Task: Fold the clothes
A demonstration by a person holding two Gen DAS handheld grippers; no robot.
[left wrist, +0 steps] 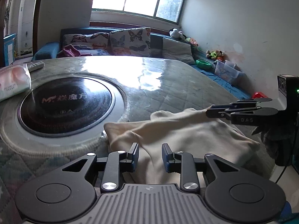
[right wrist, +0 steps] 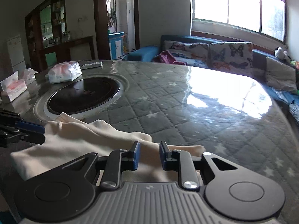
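A cream-white garment (left wrist: 186,136) lies crumpled on the quilted table near its front edge; it also shows in the right wrist view (right wrist: 78,140). My left gripper (left wrist: 150,156) is open, its blue-padded fingers spread just above the cloth's near part. My right gripper (right wrist: 149,155) is open too, over the garment's right end. In the left wrist view the right gripper (left wrist: 216,112) reaches in from the right at the cloth's far edge. In the right wrist view the left gripper (right wrist: 42,133) enters from the left at the cloth's left end.
A round black induction cooktop (left wrist: 65,102) is set in the table (right wrist: 186,112) left of the garment. Tissue packs (right wrist: 64,72) and a remote (left wrist: 35,65) lie at the far left. A sofa with butterfly cushions (left wrist: 129,41) stands behind the table.
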